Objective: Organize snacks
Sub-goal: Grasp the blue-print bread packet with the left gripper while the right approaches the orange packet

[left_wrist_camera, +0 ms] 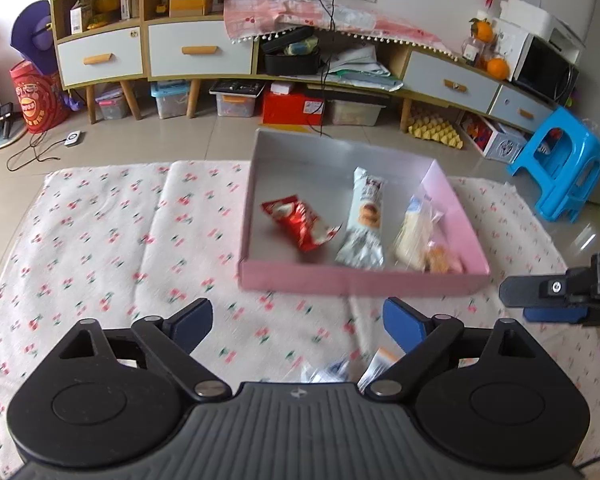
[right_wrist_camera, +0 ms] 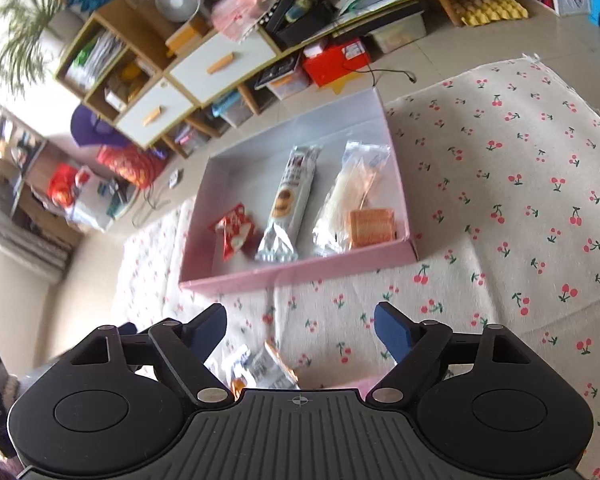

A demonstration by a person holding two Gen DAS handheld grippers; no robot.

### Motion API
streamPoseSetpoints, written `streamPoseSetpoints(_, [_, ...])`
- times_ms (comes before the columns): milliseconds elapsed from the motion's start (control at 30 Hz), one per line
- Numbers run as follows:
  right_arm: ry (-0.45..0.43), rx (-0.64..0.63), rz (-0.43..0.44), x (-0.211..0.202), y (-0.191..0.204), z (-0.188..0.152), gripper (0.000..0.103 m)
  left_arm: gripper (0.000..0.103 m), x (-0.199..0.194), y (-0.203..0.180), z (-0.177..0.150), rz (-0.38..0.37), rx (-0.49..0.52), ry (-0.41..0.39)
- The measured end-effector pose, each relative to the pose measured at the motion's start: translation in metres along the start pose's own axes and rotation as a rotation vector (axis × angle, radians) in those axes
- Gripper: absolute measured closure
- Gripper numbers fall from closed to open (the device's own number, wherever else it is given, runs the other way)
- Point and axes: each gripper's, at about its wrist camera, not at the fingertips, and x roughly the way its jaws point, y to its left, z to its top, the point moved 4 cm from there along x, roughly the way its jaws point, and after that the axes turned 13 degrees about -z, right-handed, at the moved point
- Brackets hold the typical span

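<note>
While both our grippers, left (left_wrist_camera: 298,322) and right (right_wrist_camera: 300,330), gape empty, loose packets (right_wrist_camera: 260,368) lie just beneath, nearer than the box (right_wrist_camera: 300,276).

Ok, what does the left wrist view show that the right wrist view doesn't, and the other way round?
Only the left wrist view shows the right gripper from the side, at the right edge, plus the blue stool whole and the oranges.

Only the right wrist view shows the potted plant and the bare cherry cloth right of the box.

Both show the pink box holding the red packet, the long silver pack and the clear bag, with loose wrappers near each camera's own open, empty jaws.
</note>
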Motion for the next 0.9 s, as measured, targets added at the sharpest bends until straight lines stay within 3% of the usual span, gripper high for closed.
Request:
streamPoseSetpoints(267, [0.015, -0.117, -0.063, 0.006, 0.021, -0.021, 0.018, 0.005, -0.006, 0.01, -0.02, 0.027, 0.071, 0.017])
streamPoseSetpoints(500, [0.03, -0.212, -0.117, 0.013, 0.03, -0.036, 0.018, 0.006, -0.004, 0.017, -0.04, 0.009, 0.13, 0.103])
streamPoseSetpoints(600, [0.036, -0.232, -0.128, 0.016, 0.033, -0.04, 0.018, 0.012, -0.003, 0.023, -0.047, -0.008, 0.115, 0.134])
streamPoseSetpoints(667, [0.042, -0.238, -0.129, 0.019, 0.035, -0.041, 0.018, 0.024, -0.001, 0.026, -0.052, -0.031, 0.103, 0.163])
streamPoseSetpoints(900, [0.068, -0.27, -0.137, 0.03, 0.047, -0.049, 0.018, 0.047, 0.006, 0.03, -0.062, -0.096, 0.071, 0.24])
